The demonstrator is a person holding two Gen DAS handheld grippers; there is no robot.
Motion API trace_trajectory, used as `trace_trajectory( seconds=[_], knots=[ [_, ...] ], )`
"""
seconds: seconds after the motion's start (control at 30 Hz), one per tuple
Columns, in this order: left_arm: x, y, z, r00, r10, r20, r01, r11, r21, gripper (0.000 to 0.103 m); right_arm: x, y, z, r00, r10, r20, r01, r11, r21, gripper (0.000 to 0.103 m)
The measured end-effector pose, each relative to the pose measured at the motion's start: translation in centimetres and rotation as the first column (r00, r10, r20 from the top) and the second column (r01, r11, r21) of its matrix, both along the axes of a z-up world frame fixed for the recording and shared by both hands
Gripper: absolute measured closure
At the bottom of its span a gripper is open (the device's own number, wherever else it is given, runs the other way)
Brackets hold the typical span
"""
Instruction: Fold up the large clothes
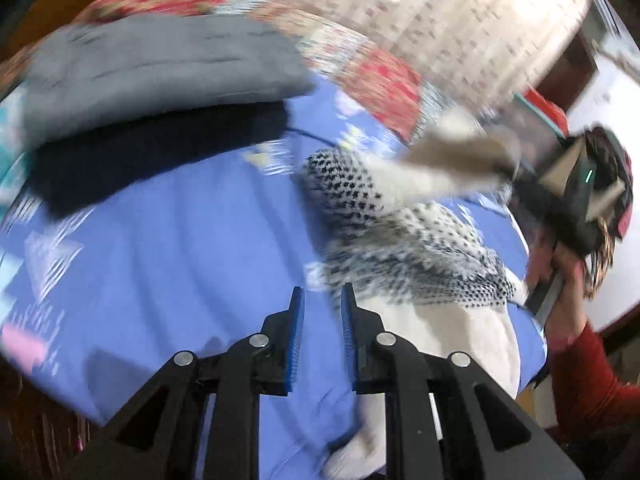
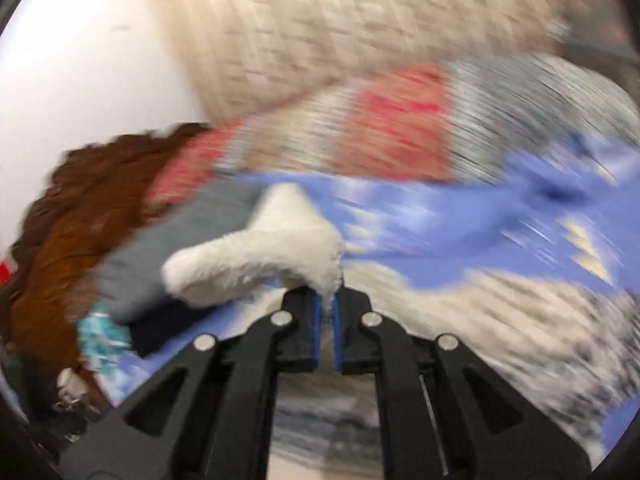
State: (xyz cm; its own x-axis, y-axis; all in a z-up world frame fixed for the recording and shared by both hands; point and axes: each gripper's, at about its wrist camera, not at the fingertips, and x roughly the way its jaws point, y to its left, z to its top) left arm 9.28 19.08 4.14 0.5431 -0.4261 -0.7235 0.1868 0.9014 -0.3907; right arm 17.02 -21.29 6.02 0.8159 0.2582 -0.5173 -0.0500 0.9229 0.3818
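Both views are smeared by motion, so we keep to what reads clearly. Our left gripper [image 1: 322, 300] hangs over the periwinkle-blue printed bedsheet [image 1: 180, 240], its blue-padded jaws set a narrow gap apart with nothing between them. Just ahead and to its right lies the fluffy cream garment with the black-and-white speckled panel [image 1: 400, 240], spread on the bed, its plain cream part running down beside the right finger. One strip of that garment rises off the bed toward our right gripper [image 2: 327, 304], which the left camera shows at the far right edge, held in a hand [image 1: 560, 264] with a red sleeve [image 1: 588, 368] behind it.

In the right wrist view the jaws are nearly closed on a fold of the cream fleece, which bulges up and flops to the left of the fingertips, while the rest of the garment trails away blurred beneath and to the right.

Farther up the bed sits a folded grey fleece garment [image 1: 152, 68] resting on a dark navy folded piece [image 1: 140, 160]. Beyond them lies a red and pale patterned quilt [image 1: 380, 76], and a cream patterned curtain [image 1: 460, 12] hangs behind. A rust-brown shaggy throw [image 2: 72, 208] lies at the left of the right wrist view.
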Motion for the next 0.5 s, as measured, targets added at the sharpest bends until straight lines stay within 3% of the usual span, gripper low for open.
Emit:
trace_trajectory(
  seconds=[0.1,0.13,0.17,0.2,0.23,0.27,0.33,0.37,0.5],
  knots=[
    [4.2,-5.7,0.2,0.997,-0.072,-0.015,0.073,0.996,0.044,0.061,-0.9,-5.6,-7.9,0.972,-0.132,-0.194,0.134,0.991,-0.005,0.094],
    [5.5,-7.5,0.1,0.996,-0.087,-0.023,0.089,0.994,0.062,0.061,-1.1,-7.4,-11.2,0.936,-0.151,-0.319,0.167,0.986,0.023,0.094],
    [7.0,-9.2,-0.1,0.994,-0.100,-0.033,0.102,0.992,0.079,0.061,-1.4,-8.6,-12.9,0.912,-0.149,-0.382,0.185,0.981,0.059,0.094],
    [8.8,-11.3,-0.5,0.992,-0.112,-0.050,0.116,0.989,0.093,0.061,-2.1,-10.0,-14.6,0.898,-0.132,-0.421,0.212,0.965,0.151,0.094],
    [10.5,-13.1,-1.0,0.990,-0.123,-0.069,0.129,0.987,0.098,0.061,-2.6,-10.8,-15.0,0.899,-0.135,-0.416,0.232,0.953,0.194,0.090],
    [11.2,-14.3,-1.3,0.989,-0.129,-0.078,0.137,0.985,0.103,0.061,-3.3,-11.7,-15.0,0.907,-0.152,-0.394,0.257,0.939,0.230,0.066],
    [13.9,-17.3,-3.1,0.987,-0.122,-0.104,0.140,0.973,0.182,0.061,-3.7,-12.1,-14.1,0.926,-0.166,-0.340,0.245,0.948,0.204,0.049],
    [15.4,-18.6,-4.6,0.988,-0.100,-0.122,0.128,0.959,0.254,0.061,-3.8,-11.4,-13.4,0.929,-0.169,-0.329,0.232,0.959,0.164,0.046],
    [18.8,-20.3,-9.6,0.977,-0.024,-0.213,0.114,0.900,0.421,0.061,-3.8,-9.5,-10.6,0.948,-0.204,-0.243,0.197,0.979,-0.055,0.033]
  ],
)
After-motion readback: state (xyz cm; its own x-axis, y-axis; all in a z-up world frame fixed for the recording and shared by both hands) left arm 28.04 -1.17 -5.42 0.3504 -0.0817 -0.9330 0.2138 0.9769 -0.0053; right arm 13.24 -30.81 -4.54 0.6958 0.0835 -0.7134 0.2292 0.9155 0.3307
